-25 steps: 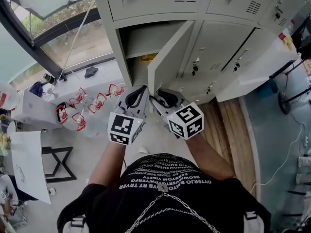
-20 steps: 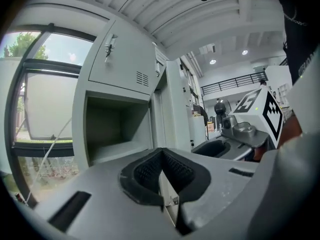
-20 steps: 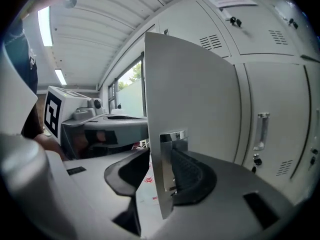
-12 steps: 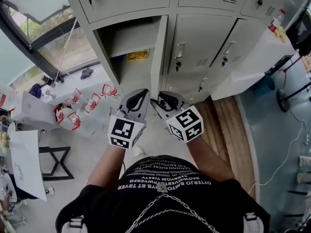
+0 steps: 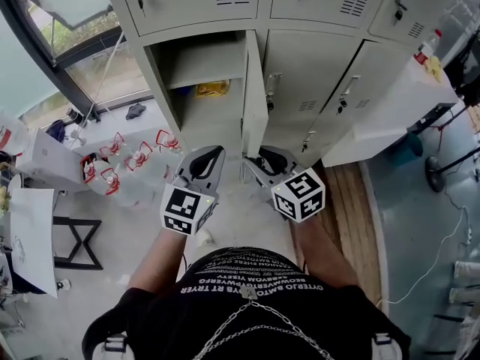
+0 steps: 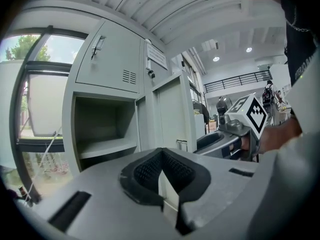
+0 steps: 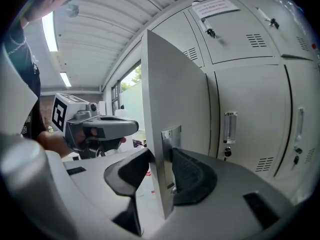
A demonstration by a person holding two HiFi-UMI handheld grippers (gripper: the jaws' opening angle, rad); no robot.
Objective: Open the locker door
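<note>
One bank of grey sheet-steel lockers (image 5: pixel 315 73), vented. One locker door (image 5: pixel 255 103) swung out edge-on beside its open compartment (image 5: pixel 202 58), one yellow item (image 5: pixel 212 88) inside. Two tongs: right tongs (image 7: pixel 160 156) astride that door's thin free edge and shiny latch plate (image 7: pixel 170 134), just been spreading, loose; left tongs (image 6: pixel 161 176) alongside, together, empty.

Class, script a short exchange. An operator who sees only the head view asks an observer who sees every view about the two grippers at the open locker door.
Operator: Is the right gripper on the door?
Observer: The door's edge stands between the jaws of the right gripper, which have just been opening.
Operator: And the left gripper?
Observer: The left gripper has its jaws together with nothing between them.
</note>
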